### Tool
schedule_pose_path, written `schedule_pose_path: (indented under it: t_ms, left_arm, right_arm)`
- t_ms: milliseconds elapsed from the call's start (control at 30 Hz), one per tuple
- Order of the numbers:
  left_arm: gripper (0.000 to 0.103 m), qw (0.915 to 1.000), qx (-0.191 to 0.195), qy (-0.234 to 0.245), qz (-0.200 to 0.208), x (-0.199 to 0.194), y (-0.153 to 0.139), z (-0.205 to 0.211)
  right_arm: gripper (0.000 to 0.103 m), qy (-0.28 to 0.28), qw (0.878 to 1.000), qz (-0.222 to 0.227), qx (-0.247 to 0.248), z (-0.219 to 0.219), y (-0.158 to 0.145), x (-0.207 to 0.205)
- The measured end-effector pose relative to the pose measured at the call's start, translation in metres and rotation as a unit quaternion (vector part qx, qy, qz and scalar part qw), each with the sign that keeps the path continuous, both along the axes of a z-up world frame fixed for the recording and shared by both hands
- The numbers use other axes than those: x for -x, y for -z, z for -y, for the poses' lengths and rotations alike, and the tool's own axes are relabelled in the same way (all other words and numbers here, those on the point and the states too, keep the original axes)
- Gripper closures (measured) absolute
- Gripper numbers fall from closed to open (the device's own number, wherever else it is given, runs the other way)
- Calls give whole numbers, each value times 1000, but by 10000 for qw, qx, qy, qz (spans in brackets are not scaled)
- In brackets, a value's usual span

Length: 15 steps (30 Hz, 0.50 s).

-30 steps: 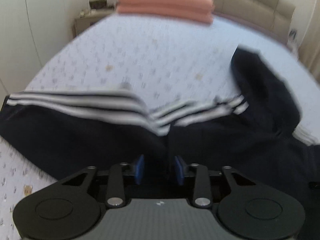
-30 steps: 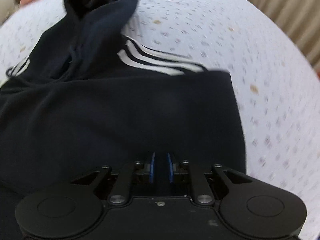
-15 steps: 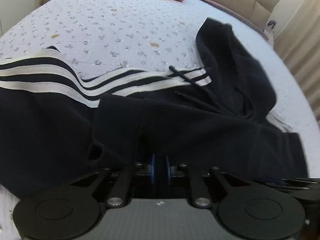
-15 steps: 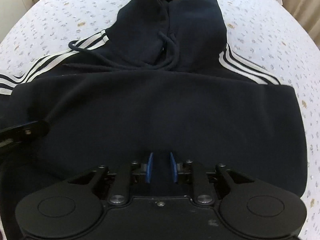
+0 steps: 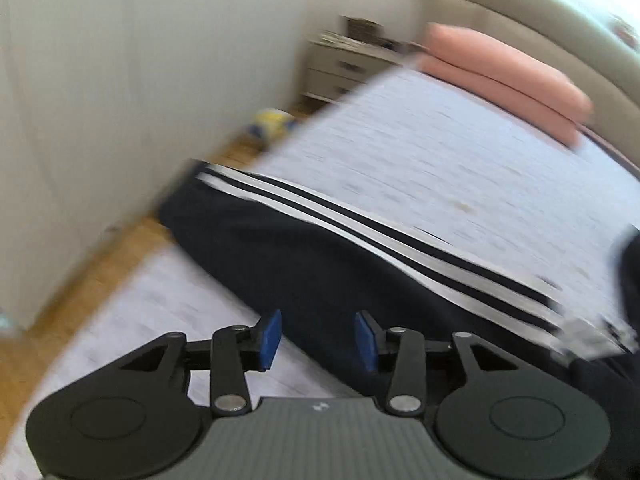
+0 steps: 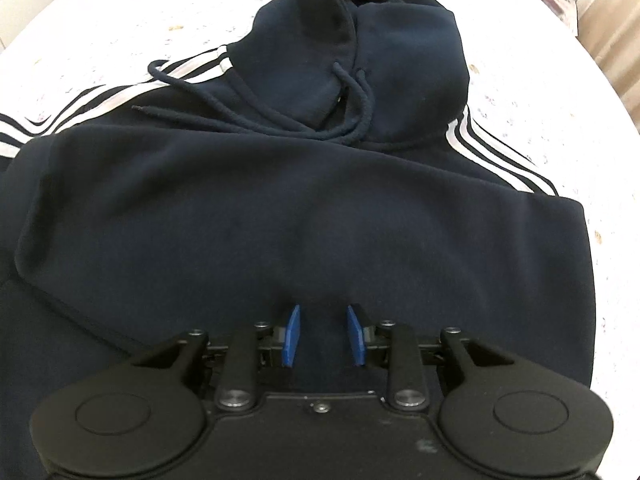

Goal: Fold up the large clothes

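Note:
A dark navy hoodie (image 6: 320, 220) with white sleeve stripes lies on the bed, its body folded up over the chest, its hood (image 6: 360, 40) and drawstrings at the far end. My right gripper (image 6: 322, 336) is open and empty just above the folded body's near edge. In the left wrist view, the striped left sleeve (image 5: 340, 248) stretches out toward the bed's left edge. My left gripper (image 5: 316, 338) is open and empty over the sleeve's near edge.
The white patterned bedsheet (image 5: 440, 152) surrounds the hoodie. Pink pillows (image 5: 500, 76) lie by the headboard. A nightstand (image 5: 344, 64), a white wall and wooden floor (image 5: 120, 248) are left of the bed.
Both grippers have opened and let go of the hoodie's folded edge. The left gripper has swung left toward the outstretched sleeve. The right gripper has stayed over the body.

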State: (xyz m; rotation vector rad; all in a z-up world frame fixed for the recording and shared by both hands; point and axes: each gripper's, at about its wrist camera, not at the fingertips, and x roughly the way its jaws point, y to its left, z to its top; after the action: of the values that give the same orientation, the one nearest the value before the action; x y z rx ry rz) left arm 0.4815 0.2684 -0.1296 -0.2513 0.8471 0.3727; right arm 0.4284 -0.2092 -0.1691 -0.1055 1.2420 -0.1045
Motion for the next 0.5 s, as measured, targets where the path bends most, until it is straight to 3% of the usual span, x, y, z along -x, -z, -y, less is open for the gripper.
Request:
schedule_pose_path:
  t_ms: [100, 133, 200, 300, 367, 433, 467, 500]
  left_arm:
    - [42, 9968, -356, -714, -15, -19, 10, -41]
    - [35, 9947, -386, -949, 0, -24, 15, -53]
    - [30, 9895, -246, -1424, -17, -36, 24, -85]
    - [30, 9838, 163, -1783, -97, -56, 45, -115]
    - [32, 9830, 401, -1766, -311, -70, 61, -127]
    - [34, 9827, 654, -1722, -216, -75, 69, -134]
    - [37, 9822, 707, -1735, -152, -78, 71, -136]
    - [54, 9825, 801, -1680, -73, -74, 72, -136]
  right_arm:
    - [69, 23, 10000, -42, -73, 4, 1, -2]
    - [69, 29, 9999, -55, -82, 5, 1, -3]
    - [69, 5, 10000, -69, -52, 4, 1, -3]
    - [69, -52, 10000, -60, 51, -1, 2, -1]
    - [69, -86, 9999, -53, 112, -4, 2, -1]
    - [69, -118, 9998, -50, 152, -6, 2, -1]
    - [69, -121, 9998, -52, 157, -6, 2, -1]
    - [69, -118, 9998, -54, 157, -7, 2, -1]
